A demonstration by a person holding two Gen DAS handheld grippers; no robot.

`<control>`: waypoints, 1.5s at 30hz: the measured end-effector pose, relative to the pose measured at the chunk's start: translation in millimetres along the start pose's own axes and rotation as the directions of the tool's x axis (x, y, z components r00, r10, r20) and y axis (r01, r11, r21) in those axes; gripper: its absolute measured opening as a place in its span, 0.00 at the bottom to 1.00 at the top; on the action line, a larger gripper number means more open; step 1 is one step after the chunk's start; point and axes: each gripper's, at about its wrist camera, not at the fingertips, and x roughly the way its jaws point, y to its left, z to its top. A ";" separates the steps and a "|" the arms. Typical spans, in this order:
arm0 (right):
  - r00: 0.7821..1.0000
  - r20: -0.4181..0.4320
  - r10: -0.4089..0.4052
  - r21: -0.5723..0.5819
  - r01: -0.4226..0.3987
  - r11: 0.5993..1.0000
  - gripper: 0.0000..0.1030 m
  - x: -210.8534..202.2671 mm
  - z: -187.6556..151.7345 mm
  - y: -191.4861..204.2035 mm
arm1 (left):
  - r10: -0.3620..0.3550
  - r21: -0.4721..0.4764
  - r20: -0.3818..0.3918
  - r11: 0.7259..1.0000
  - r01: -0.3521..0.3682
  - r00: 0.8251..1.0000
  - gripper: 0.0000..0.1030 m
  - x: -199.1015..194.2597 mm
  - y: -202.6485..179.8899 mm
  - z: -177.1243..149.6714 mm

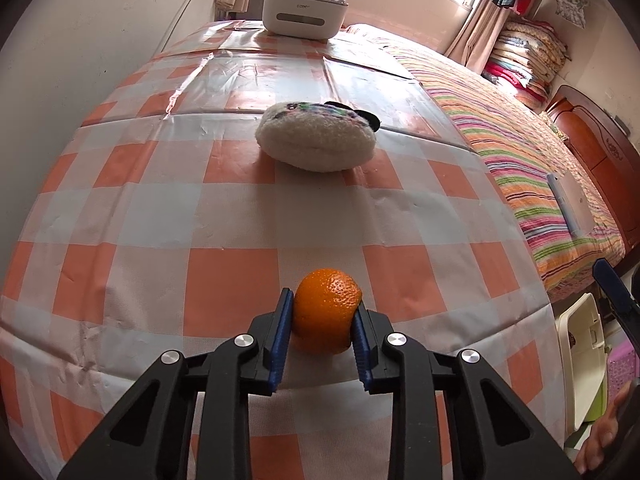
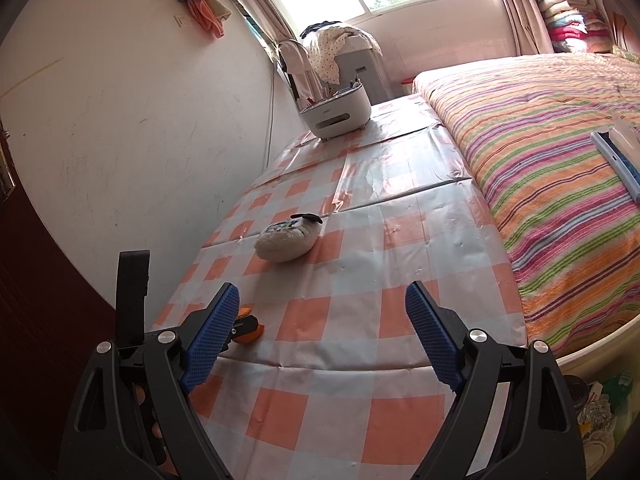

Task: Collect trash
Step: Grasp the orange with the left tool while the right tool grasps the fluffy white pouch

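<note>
Orange peel (image 1: 326, 312) near table edge (image 1: 400, 384), apparently clenched by left hand-held gripper (image 1: 322, 316); right (image 2: 324, 340) released

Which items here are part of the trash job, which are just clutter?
Job:
- orange peel, clamped between the pads of the left hand-held gripper
- right hand-held gripper, open, nothing in it

Lying about:
- fuzzy white pouch mid-table
- white organizer box with pens, far end of the checkered tablecloth
- striped bedspread
</note>
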 end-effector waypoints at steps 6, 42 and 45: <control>1.000 -0.028 0.009 -0.073 -0.011 0.997 0.81 29.0 12.0 23.5 | 0.007 -0.045 0.004 0.999 -0.007 1.000 0.25 -7.9 11.7 0.3; 0.956 -0.200 -0.216 -0.567 0.067 0.821 0.59 242.6 35.1 95.7 | -0.010 -0.166 0.075 0.986 0.022 0.997 0.25 -49.5 57.2 5.7; 0.957 -0.206 -0.204 -0.531 0.066 0.845 0.53 238.8 37.9 90.6 | -0.009 -0.162 0.073 0.987 0.020 0.997 0.25 -49.1 55.3 5.8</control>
